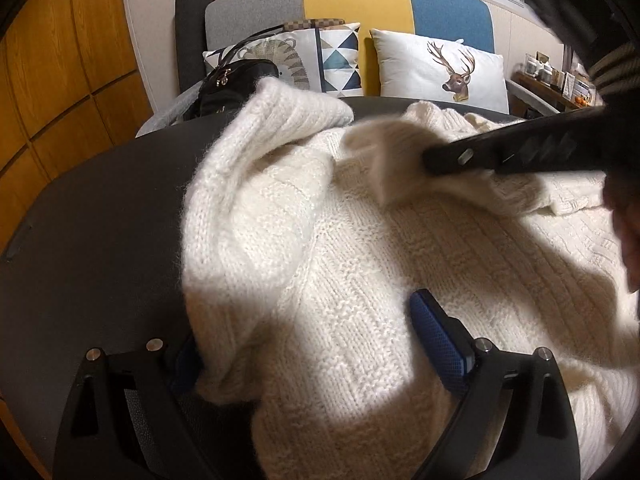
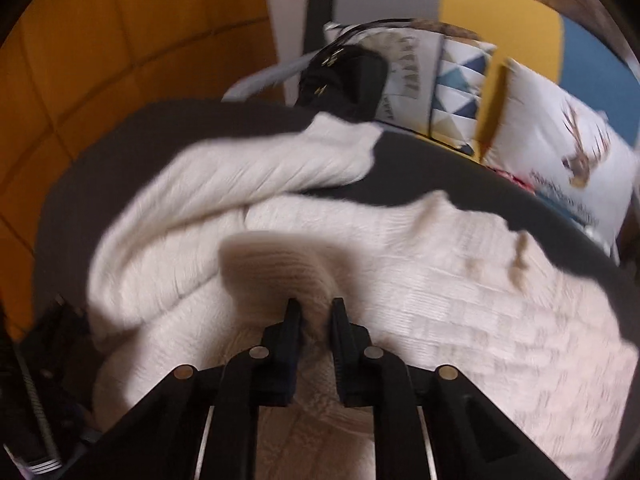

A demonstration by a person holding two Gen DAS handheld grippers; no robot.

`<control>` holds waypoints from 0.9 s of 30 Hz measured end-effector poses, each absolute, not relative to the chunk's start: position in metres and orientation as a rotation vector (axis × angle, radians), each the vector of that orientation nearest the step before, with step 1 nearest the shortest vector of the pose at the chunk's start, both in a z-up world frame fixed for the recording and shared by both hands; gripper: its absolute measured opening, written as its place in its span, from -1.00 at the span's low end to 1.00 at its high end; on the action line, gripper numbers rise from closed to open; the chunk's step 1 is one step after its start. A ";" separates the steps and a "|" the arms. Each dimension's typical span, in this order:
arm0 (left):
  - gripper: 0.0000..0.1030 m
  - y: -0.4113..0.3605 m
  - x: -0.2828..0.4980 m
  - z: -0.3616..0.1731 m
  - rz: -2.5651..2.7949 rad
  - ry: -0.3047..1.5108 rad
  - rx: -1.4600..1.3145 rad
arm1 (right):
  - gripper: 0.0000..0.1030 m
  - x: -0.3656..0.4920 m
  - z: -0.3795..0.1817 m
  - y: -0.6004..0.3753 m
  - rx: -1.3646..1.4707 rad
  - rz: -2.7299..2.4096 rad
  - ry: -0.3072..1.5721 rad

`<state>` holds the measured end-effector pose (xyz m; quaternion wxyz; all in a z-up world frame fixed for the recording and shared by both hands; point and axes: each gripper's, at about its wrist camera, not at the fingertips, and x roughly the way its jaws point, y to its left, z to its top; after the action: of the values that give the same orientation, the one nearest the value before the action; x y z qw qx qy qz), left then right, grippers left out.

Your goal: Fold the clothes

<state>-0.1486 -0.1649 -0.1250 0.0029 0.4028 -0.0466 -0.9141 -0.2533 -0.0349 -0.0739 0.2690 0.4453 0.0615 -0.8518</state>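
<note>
A cream knitted sweater (image 1: 360, 264) lies spread on a dark round table (image 1: 100, 220). Its left sleeve (image 1: 248, 168) is bent over the body, cuff towards the sofa. My left gripper (image 1: 316, 344) stands open low over the sweater's near part, blue pads (image 1: 440, 344) wide apart with knit between them. My right gripper (image 2: 316, 316) is shut on the other sleeve's cuff (image 2: 280, 268), held lifted above the sweater (image 2: 440, 300). In the left wrist view the right gripper (image 1: 436, 160) reaches in from the right with that cuff (image 1: 384, 148) hanging from it.
Behind the table stands a grey, yellow and blue sofa (image 1: 352, 0) with a deer cushion (image 1: 440, 68), a patterned cushion (image 1: 320, 56) and a black handbag (image 1: 232, 84). Wooden panels (image 1: 60, 80) fill the left. A shelf with small items (image 1: 552, 76) is at the right.
</note>
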 end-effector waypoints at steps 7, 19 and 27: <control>0.82 -0.165 -0.149 -0.125 -2.867 -0.148 1.264 | -0.76 -0.245 -0.048 0.078 1.154 -2.449 -0.200; 0.83 -0.165 -0.148 -0.125 -2.864 -0.157 1.262 | -0.76 -0.205 -0.056 0.379 1.330 -2.992 -0.562; 0.83 -0.163 -0.148 -0.125 -2.860 -0.165 1.259 | -0.76 -0.188 -0.059 0.452 1.382 -3.190 -0.583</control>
<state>-0.1483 -0.1631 -0.1253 0.0059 0.4024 -0.0529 -0.9139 -0.1884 0.4520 -0.0592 -0.1908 0.3849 -0.1622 -0.8883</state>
